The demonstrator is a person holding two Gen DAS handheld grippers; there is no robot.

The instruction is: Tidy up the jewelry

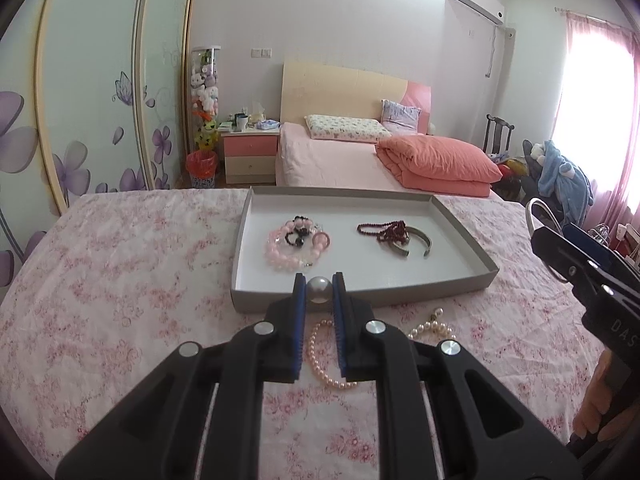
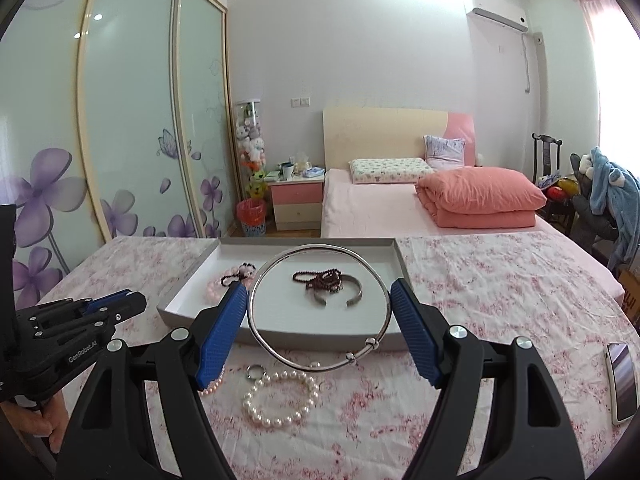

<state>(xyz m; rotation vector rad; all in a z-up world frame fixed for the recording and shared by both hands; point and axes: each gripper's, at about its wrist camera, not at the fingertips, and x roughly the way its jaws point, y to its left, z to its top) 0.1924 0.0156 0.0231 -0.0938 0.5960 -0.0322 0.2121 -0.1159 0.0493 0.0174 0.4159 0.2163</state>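
Two jaws each hold one thing. The left gripper (image 1: 319,289) is nearly closed, pinching a big grey pearl (image 1: 319,289) just over the near edge of the grey tray (image 1: 464,236). The right gripper (image 2: 319,308) stands wide, its pads pressing a silver ring bangle (image 2: 276,354) above the tray. "GenRobot.AI" is written on the left one. White pearl bracelet (image 2: 280,400) lies on the flowery desk cloth (image 2: 480,280).
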